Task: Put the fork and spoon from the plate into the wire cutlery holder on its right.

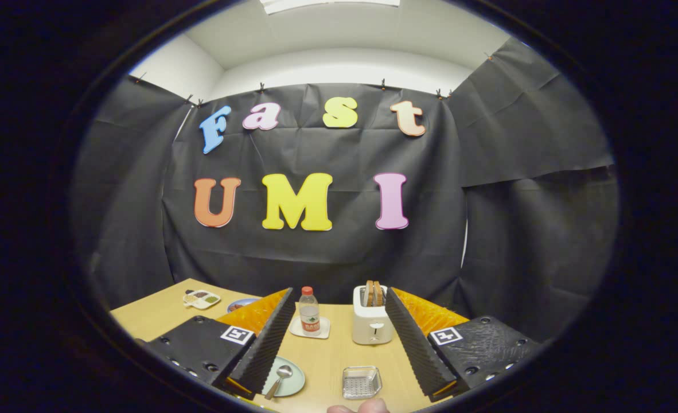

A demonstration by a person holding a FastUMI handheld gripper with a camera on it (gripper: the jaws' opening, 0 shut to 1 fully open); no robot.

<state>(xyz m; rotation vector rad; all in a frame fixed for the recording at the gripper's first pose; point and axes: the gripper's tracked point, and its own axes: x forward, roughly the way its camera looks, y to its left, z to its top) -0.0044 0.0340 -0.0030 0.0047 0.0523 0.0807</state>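
Observation:
A pale green plate (292, 380) lies on the wooden table (333, 358), partly behind my left finger, and a metal spoon (280, 377) rests on it. I cannot see a fork; part of the plate is hidden. To the plate's right stands the wire cutlery holder (361, 382), seen from above with nothing visible inside. My gripper (336, 335) is open, held above the table with its fingers wide apart. The spoon sits by the inner edge of the left finger (265, 344); the holder lies between the two fingers.
Beyond the fingers stand a water bottle (309, 311) on a white coaster and a white toaster (371, 321) with bread slices in it. A divided snack tray (201, 298) and a blue dish (241, 303) lie at the far left. A person's fingertips (359, 408) show just before the holder.

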